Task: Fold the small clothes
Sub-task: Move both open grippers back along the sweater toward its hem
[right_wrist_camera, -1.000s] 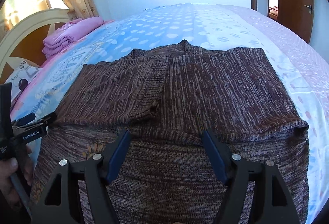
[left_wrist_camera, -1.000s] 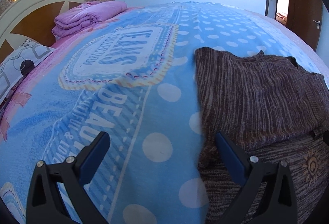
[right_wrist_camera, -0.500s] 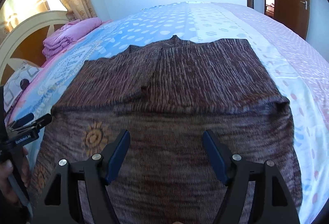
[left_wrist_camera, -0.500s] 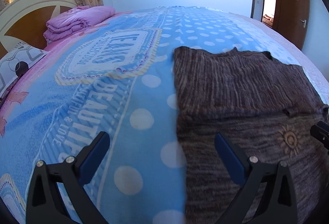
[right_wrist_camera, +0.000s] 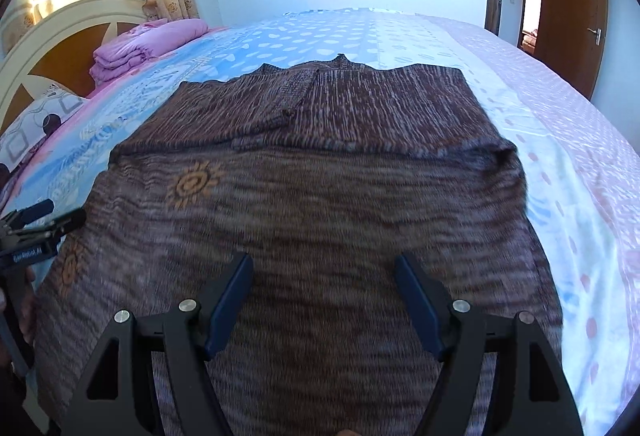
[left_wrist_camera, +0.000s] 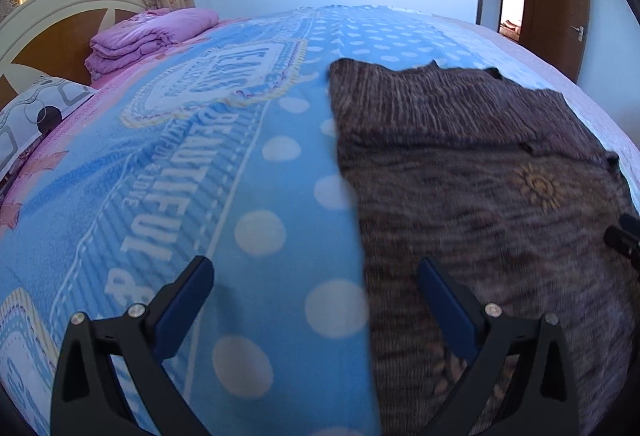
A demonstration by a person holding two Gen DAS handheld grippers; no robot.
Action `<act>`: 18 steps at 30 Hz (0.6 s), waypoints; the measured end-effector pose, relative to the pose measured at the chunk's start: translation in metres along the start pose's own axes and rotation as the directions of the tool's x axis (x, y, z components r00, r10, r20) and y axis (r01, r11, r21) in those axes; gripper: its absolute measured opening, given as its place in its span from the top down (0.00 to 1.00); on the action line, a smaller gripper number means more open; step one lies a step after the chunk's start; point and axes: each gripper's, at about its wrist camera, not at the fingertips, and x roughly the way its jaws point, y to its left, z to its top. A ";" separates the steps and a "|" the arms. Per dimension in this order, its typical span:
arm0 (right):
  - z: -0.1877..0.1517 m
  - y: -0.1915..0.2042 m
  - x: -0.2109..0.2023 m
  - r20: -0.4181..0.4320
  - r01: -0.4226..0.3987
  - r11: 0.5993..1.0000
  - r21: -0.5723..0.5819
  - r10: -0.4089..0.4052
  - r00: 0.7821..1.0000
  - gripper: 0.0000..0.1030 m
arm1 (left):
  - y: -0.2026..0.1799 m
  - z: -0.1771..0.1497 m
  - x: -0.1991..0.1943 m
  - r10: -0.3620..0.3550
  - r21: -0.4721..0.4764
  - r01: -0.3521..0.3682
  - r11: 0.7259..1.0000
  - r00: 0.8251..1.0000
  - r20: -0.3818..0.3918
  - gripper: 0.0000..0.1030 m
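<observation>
Left gripper [left_wrist_camera: 314, 278] spread wide, holding nothing, hovering astride the sweater's [right_wrist_camera: 320, 203] left edge, one finger over the blanket [left_wrist_camera: 160, 195]. Right gripper [right_wrist_camera: 323, 282] likewise gaping and unloaded, above the near knit. Sweater flat on the bed, sleeves folded in across the far part. Long axis running away from the cameras; collar apparently at the far end, hem near. Best done, probably, by pinching both near corners level, lifting together, carrying the hem evenly toward the collar.
</observation>
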 end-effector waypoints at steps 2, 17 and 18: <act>-0.004 0.001 -0.005 -0.010 0.001 1.000 -0.001 -0.001 1.000 0.29 | 0.000 -0.004 -0.005 0.001 0.000 -0.001 1.000 1.000 0.008 0.00; -0.058 -0.001 -0.049 -0.053 0.020 0.995 -0.095 -0.025 0.998 0.28 | -0.007 -0.052 -0.048 -0.133 0.044 0.136 0.990 0.989 -0.060 0.06; -0.062 -0.003 -0.052 -0.056 0.012 0.996 -0.086 -0.017 0.998 0.28 | -0.007 -0.055 -0.050 -0.137 0.044 0.140 0.989 0.988 -0.066 0.07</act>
